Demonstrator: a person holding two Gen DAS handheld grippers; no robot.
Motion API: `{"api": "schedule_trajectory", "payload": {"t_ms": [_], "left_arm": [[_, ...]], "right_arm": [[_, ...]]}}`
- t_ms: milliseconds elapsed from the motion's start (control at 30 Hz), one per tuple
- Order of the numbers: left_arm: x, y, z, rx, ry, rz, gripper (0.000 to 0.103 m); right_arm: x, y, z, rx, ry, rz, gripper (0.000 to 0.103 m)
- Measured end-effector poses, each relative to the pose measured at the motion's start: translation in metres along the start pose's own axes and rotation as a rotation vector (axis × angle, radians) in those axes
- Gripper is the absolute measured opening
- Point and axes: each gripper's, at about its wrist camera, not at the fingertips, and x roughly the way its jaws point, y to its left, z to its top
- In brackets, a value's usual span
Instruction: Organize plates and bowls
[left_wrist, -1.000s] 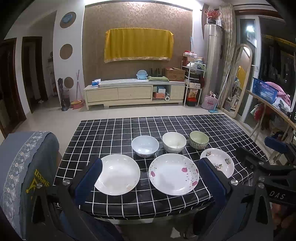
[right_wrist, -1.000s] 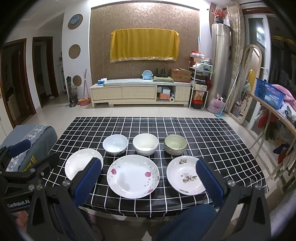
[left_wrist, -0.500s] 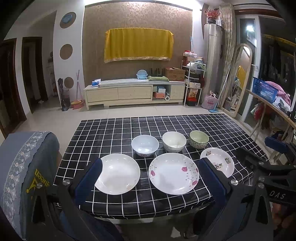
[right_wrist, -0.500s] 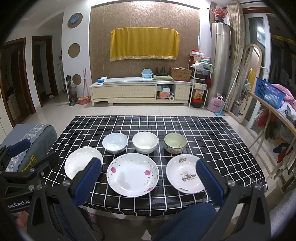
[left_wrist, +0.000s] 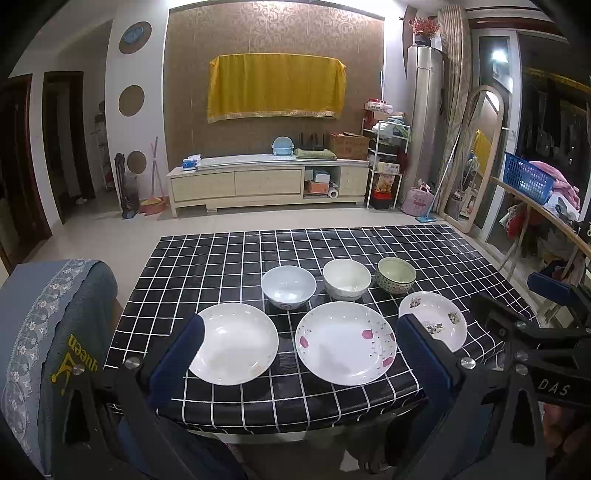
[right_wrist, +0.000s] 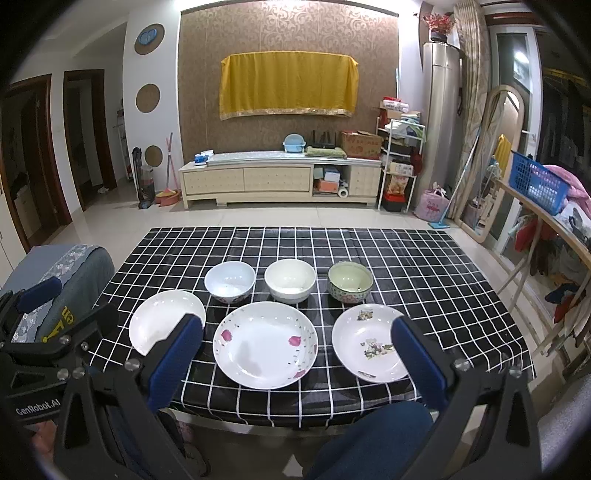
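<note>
Three plates lie in a front row on the black checked table (left_wrist: 221, 266): a plain white plate (left_wrist: 234, 343), a larger pink-flowered plate (left_wrist: 345, 341) and a picture plate (left_wrist: 434, 319). Behind them stand a pale blue bowl (left_wrist: 288, 286), a white bowl (left_wrist: 346, 278) and a green patterned bowl (left_wrist: 396, 275). The same set shows in the right wrist view: white plate (right_wrist: 162, 319), flowered plate (right_wrist: 265, 343), picture plate (right_wrist: 369, 347), blue bowl (right_wrist: 229, 280), white bowl (right_wrist: 290, 280), green bowl (right_wrist: 350, 281). My left gripper (left_wrist: 299, 350) and right gripper (right_wrist: 295, 349) are open and empty, held off the table's front edge.
A grey-blue covered chair (left_wrist: 55, 332) stands at the table's left. A wooden rack with a blue basket (left_wrist: 528, 179) is at the right. A TV cabinet (left_wrist: 266, 181) stands far behind. The table's far half (right_wrist: 332, 243) carries nothing.
Both views have shifted very slightly; the dishes sit a touch higher in the right wrist view. Nothing on the table has moved and both grippers stay open.
</note>
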Motion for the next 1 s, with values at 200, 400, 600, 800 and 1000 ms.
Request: {"api": "schedule_trajectory", "payload": {"t_ms": [200, 400, 600, 800, 1000], "left_arm": [[0.0008, -0.0005, -0.0002, 0.002, 0.0, 0.002, 0.103], [0.0012, -0.0001, -0.0014, -0.004, 0.006, -0.001, 0.103], [0.0014, -0.0006, -0.0019, -0.001, 0.004, 0.003, 0.103], [0.0012, 0.0006, -0.0029, -0.005, 0.007, 0.004, 0.103], [0.0015, 0.0021, -0.0032, -0.01, 0.011, 0.004, 0.103]], "right_arm": [[0.0013, 0.0008, -0.0003, -0.001, 0.008, 0.0, 0.103], [0.0014, 0.0005, -0.0005, 0.0, 0.011, 0.004, 0.103], [0.0021, -0.0003, -0.0013, -0.002, 0.017, 0.009, 0.103], [0.0035, -0.0007, -0.0023, -0.001, 0.027, 0.018, 0.103], [0.0033, 0.0007, -0.0026, -0.005, 0.028, 0.017, 0.103]]}}
